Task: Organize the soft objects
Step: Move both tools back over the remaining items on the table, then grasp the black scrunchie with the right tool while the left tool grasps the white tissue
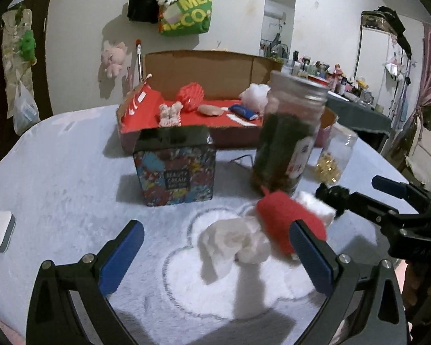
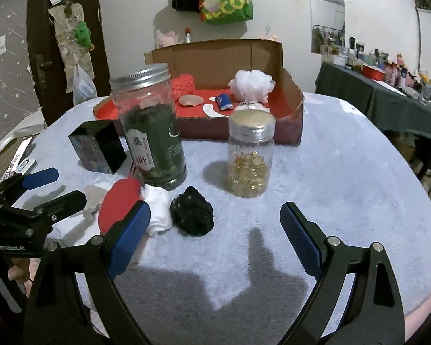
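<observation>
Both grippers open over the loose soft things, none picked up yet.

The left gripper (image 1: pixel 217 256) hangs with its jaws spread around a crumpled white cloth (image 1: pixel 232 244) on the table (image 1: pixel 57 172), a red soft piece (image 1: pixel 290 215) touching the cloth by its right finger. The right gripper (image 2: pixel 215 238) is also spread and empty, with a black fuzzy lump (image 2: pixel 192 214) just ahead near its left finger. Judging by the soft items already lying in the cardboard box (image 2: pixel 290 115) behind the tall jar (image 2: pixel 152 126), the next move is likely to close on one piece and carry it past the jars without knocking them.
</observation>
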Motion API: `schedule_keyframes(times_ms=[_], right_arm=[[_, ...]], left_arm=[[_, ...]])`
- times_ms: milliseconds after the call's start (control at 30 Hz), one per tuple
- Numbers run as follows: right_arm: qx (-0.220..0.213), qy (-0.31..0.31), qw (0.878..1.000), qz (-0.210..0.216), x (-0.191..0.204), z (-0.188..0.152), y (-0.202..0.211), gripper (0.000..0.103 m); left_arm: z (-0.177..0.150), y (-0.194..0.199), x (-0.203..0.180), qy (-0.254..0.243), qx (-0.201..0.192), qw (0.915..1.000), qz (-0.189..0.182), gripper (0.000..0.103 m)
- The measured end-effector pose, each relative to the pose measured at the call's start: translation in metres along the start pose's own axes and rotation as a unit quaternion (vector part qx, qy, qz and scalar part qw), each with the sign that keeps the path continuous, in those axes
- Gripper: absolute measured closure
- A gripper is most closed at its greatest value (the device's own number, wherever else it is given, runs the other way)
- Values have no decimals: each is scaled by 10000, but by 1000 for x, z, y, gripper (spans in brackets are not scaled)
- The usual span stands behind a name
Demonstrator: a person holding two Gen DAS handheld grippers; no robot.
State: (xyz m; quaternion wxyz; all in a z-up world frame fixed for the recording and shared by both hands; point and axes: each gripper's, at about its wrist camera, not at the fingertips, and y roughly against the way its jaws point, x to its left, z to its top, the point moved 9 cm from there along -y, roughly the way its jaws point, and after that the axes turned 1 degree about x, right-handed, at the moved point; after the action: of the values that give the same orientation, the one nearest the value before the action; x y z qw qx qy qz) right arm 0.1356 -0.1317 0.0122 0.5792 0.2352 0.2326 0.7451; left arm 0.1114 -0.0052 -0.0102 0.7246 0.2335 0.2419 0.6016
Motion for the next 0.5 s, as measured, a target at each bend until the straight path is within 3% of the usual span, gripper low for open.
schedule_keyframes(times_ms=[233, 333, 433, 467, 500], right_arm=[[24, -46, 10000, 66, -2, -1, -11, 11], [31, -56, 9999, 108, -3, 0, -16, 20], [137, -59, 9996, 244, -1, -1, -24, 35], [205, -68, 9992, 343, 1, -3, -27, 47], [261, -84, 9986, 448, 3, -5, -30, 62]], left_arm=[[-6, -11, 9, 74, 165, 9998, 48, 5], [-8, -15, 11, 108, 224, 9997, 24, 11], [-12, -22, 7, 67, 319, 9994, -117, 31], [-13, -23, 4, 36, 345, 9991, -230, 41], [-13, -22, 0, -35, 304, 9991, -308, 57]])
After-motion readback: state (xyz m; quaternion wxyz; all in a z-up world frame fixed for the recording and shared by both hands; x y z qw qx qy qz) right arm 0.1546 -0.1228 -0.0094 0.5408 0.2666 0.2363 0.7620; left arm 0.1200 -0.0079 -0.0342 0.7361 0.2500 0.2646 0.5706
